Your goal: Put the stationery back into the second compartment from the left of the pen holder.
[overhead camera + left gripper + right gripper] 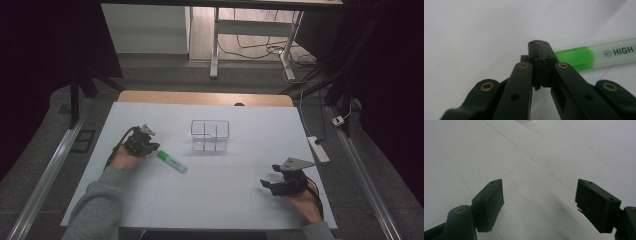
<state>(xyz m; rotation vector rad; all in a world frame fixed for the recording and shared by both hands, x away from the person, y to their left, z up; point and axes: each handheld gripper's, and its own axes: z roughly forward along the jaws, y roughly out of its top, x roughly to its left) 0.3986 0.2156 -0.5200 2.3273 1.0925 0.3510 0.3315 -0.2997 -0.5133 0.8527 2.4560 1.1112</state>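
Left gripper (539,43): jaws pressed together, nothing between them, tip just beside the green highlighter (596,56) but not on it. In the high view the left gripper (150,145) sits at the pen's upper-left end, touching or nearly so, can't tell. Right gripper (539,205): jaws wide apart, bare white table (549,157) between them; in the high view it rests near the table's right front (267,186), well apart from everything.

Highlighter (172,162) lies flat on the table, diagonal, left of centre. Likely light, stiff plastic, smooth round barrel, so it could roll or slip. Best grip looks like across the barrel mid-length, jaws square to it, not on the tapered cap end.

Clear organizer box (210,135) stands behind and right of the pen, near it, not touching. Divided into compartments; they look empty.
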